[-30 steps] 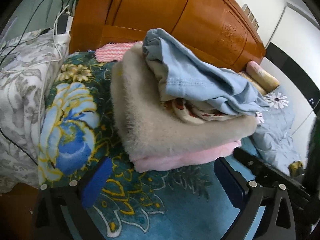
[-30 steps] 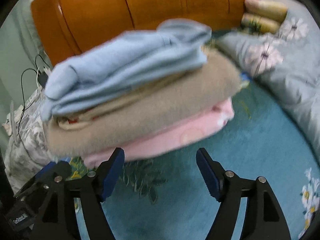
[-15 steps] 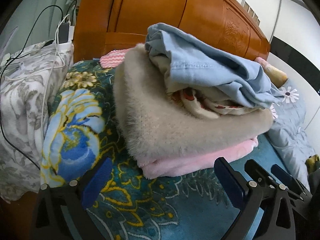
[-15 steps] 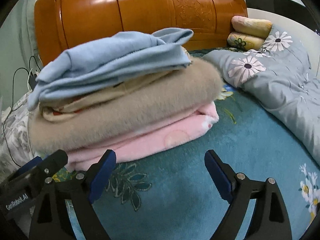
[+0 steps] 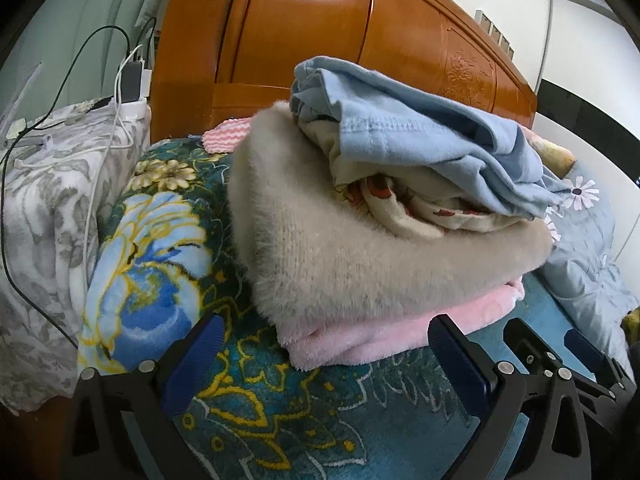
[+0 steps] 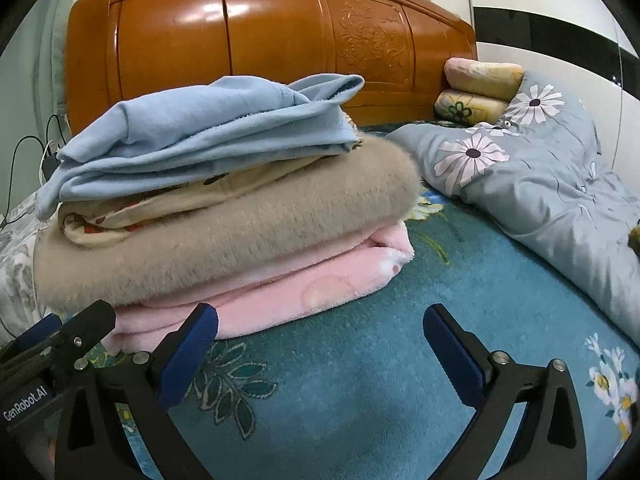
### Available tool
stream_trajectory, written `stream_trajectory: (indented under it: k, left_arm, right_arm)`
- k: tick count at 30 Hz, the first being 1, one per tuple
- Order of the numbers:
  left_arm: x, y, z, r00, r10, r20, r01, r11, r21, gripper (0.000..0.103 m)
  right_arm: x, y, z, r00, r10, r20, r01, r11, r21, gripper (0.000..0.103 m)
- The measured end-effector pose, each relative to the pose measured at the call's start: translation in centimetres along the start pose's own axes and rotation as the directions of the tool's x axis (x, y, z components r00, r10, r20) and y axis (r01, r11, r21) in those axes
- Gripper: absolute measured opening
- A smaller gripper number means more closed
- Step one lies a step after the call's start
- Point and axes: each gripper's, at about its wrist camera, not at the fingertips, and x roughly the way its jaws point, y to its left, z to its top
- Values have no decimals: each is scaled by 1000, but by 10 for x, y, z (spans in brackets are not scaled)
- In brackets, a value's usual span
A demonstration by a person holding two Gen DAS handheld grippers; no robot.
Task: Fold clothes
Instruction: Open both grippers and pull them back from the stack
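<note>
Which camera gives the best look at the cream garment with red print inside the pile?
The left wrist view: the cream printed garment bulges out, showing its red pattern. The right wrist view shows only its thin folded edge.

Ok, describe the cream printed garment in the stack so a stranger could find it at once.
Find the wooden headboard; in front of it a stack of folded clothes sits on the teal floral blanket. The cream printed garment is second from the top, under the light blue top and above the fuzzy beige sweater. Only it has red-orange motifs.
</note>
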Motion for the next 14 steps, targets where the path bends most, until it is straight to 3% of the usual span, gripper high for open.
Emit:
stream_trajectory:
  k: [14]
  left_arm:
    - [-1,0,-11,1000,22,-6,-22,1000,9,103]
  right_arm:
    - [-1,1,-10,1000,-13,24,13,1000,-7,103]
